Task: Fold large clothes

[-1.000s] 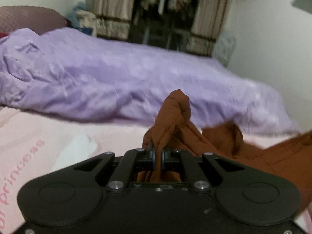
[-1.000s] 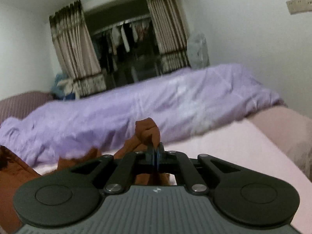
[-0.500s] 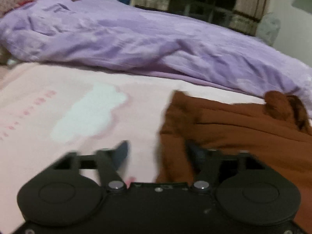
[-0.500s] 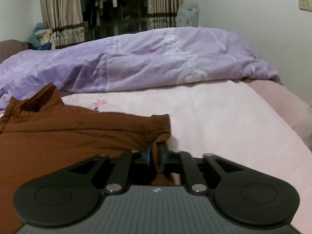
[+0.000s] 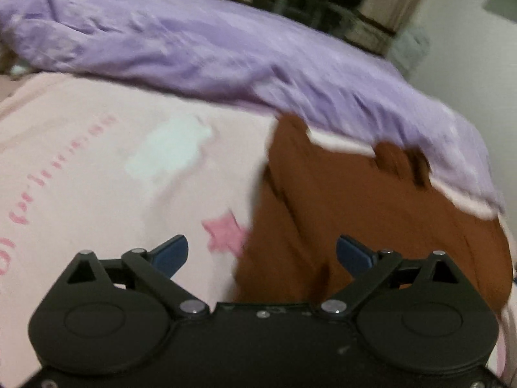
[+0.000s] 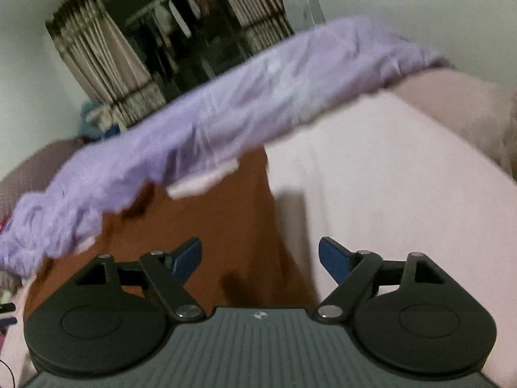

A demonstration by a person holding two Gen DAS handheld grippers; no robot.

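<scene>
Brown garment (image 5: 371, 220): rust-brown cloth lying on the pink bedsheet (image 5: 97, 174), spread in front of both grippers; its far edge reaches the purple duvet (image 5: 226, 48).
Garment, left wrist view: fills the right half of the view, its left edge running down between the two fingertips; a bunched lump of cloth at the far edge, just under the duvet.
Garment, right wrist view: same cloth (image 6: 206, 232) fills the left and middle, its right edge running down between the fingertips; a dark crease close to the gripper body.
Left gripper (image 5: 261, 252): jaws spread wide and opening; blue fingertips (image 5: 171, 252) clear of the cloth, nothing pinched. Cloth lies below the gap.
Right gripper (image 6: 260, 258): jaws spread wide and opening; blue fingertips (image 6: 334, 260) touch nothing. Left tip over brown cloth, right tip over bare sheet.
Bedsheet: pale pink, with a pink star (image 5: 226, 232), a white patch and pink lettering on the left side in the left view.
Duvet: purple, crumpled, piled along the far side of the bed.
Background: striped curtains (image 6: 97, 51) either side of a dark opening with hanging clothes (image 6: 181, 22); white walls.
Image quality: both views motion-blurred, fine detail of the cloth unreadable.
</scene>
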